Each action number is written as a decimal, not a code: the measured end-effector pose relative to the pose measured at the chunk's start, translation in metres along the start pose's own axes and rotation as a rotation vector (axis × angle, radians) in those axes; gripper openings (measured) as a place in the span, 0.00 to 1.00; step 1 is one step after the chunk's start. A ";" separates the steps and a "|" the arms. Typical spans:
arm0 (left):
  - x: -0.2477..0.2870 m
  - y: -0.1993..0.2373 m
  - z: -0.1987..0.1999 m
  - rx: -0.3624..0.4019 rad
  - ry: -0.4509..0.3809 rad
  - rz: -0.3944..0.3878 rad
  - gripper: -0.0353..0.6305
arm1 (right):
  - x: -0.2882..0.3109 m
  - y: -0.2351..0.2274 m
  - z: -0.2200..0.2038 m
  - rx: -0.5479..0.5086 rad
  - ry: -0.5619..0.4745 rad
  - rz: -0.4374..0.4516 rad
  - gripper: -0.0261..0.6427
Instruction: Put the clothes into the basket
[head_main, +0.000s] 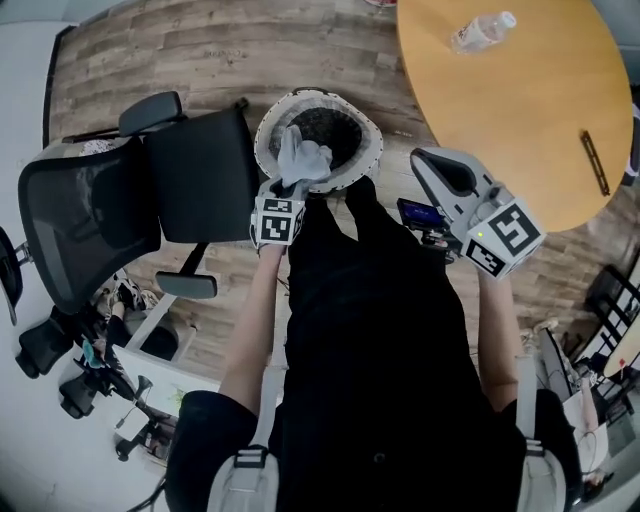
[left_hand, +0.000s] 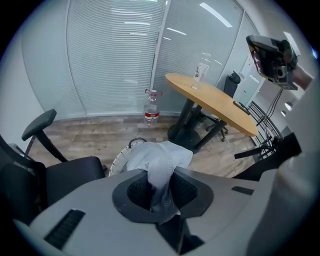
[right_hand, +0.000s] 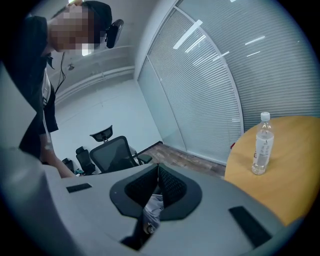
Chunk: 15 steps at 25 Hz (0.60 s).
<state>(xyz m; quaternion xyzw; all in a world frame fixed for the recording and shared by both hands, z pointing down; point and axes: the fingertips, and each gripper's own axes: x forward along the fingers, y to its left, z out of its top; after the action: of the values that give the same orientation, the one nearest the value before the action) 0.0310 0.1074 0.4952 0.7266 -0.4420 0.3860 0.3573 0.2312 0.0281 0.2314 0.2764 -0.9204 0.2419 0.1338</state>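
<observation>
Left gripper (left_hand: 162, 186) jaws, barely apart, pinch a pale grey cloth garment (left_hand: 158, 159), held over the white woven basket (head_main: 268, 122) at 12 o'clock. Right gripper (right_hand: 156, 172) jaws meet at the tips, gripping nothing. Only the left gripper view shows a clear plastic bottle (left_hand: 151, 111) on the floor.

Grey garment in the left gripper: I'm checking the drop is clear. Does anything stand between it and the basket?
Nothing visible. The grey garment, clamped in the left gripper, hangs over the open mouth of the basket; the office chair stands beside it, clear.
</observation>
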 end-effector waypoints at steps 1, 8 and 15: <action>0.008 -0.004 0.001 -0.005 0.007 -0.006 0.16 | -0.001 -0.004 -0.006 0.006 0.012 0.000 0.06; 0.068 -0.023 -0.009 0.003 0.047 -0.061 0.16 | 0.016 -0.007 -0.049 0.070 0.091 0.033 0.06; 0.141 -0.008 -0.022 -0.007 0.112 -0.085 0.16 | 0.065 0.000 -0.084 0.120 0.142 0.120 0.06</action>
<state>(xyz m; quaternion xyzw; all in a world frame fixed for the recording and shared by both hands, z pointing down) 0.0771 0.0775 0.6271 0.7208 -0.3914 0.4089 0.4001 0.1880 0.0432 0.3266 0.2106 -0.9073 0.3232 0.1671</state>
